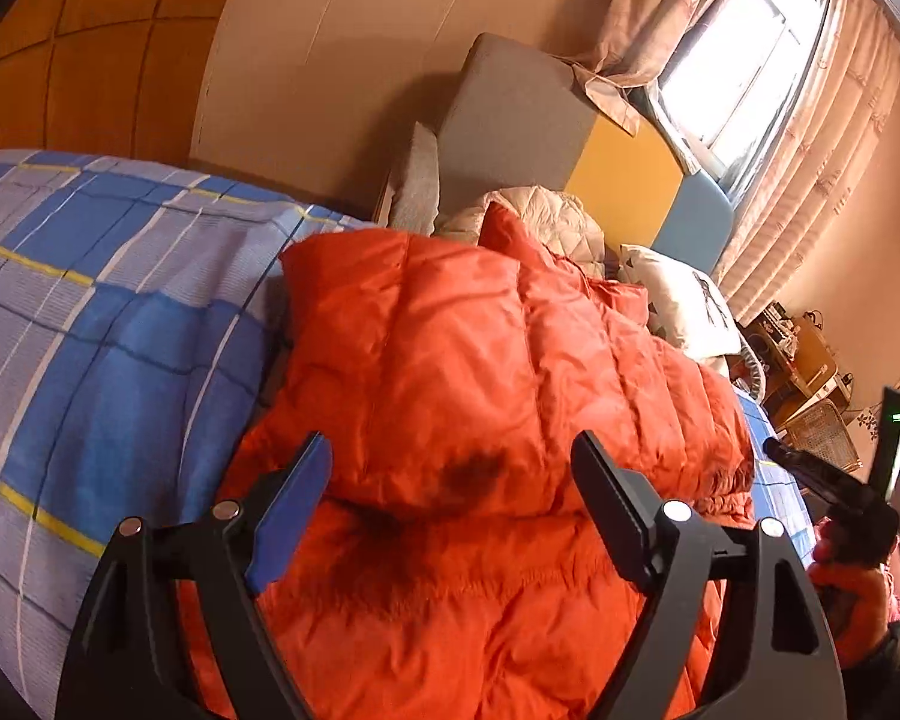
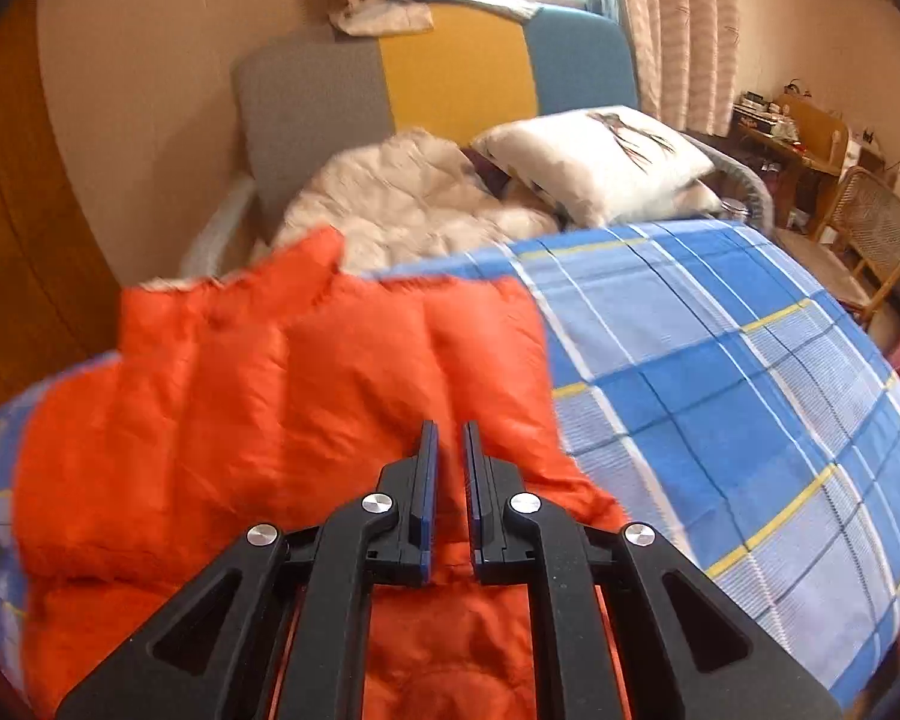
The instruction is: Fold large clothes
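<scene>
orange puffer jacket [image 1: 480, 396] lies part-folded on blue plaid bedsheet [image 2: 750, 396]; mid-fold step, my read; left gripper [image 1: 450, 492] spread wide over it, gripping nothing; right gripper [image 2: 448, 456] clenched, empty — next move calls for pinching a jacket edge to fold over

orange puffer jacket [image 1: 480, 360] | quilted, shiny, dark stain near middle | folded over itself, rumpled | lying on blue plaid bed sheet [image 2: 720, 372]

Orange puffer jacket [image 2: 282, 396] — on plaid bedsheet [image 2: 720, 372]
</scene>
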`<move>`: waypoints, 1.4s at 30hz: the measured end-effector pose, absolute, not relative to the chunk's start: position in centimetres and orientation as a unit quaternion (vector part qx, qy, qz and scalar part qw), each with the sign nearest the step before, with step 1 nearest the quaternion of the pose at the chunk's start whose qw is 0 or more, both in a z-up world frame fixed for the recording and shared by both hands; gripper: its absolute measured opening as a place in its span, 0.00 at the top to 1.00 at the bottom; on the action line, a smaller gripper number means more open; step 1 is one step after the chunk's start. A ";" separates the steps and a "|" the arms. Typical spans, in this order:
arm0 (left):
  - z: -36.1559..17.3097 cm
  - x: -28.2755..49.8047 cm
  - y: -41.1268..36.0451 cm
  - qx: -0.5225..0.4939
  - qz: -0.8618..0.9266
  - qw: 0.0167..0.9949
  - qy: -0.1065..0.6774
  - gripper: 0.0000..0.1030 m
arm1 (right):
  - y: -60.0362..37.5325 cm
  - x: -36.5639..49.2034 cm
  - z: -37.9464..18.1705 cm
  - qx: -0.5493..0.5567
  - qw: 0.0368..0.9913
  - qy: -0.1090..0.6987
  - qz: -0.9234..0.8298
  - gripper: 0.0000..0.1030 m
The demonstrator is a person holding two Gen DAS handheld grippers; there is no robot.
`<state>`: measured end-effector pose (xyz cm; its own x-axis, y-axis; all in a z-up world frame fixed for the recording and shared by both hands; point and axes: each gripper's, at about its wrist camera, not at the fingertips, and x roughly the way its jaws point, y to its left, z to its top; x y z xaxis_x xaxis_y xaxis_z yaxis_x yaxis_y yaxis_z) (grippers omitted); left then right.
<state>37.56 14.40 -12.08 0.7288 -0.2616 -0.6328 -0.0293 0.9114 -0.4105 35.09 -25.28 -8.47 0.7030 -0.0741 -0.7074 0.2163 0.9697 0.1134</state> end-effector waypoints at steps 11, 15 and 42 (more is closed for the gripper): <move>-12.5 41.7 12.7 -0.165 -0.061 0.907 0.382 0.23 | -20.9 40.2 -10.5 0.045 0.907 0.416 -0.032 0.40; -13.6 43.4 11.6 -0.142 -0.060 0.903 0.402 0.23 | -22.3 41.2 -12.5 0.037 0.893 0.445 -0.050 0.40; -12.6 39.8 10.3 -0.084 -0.029 0.917 0.389 0.15 | -21.7 39.5 -11.1 0.030 0.899 0.435 -0.047 0.25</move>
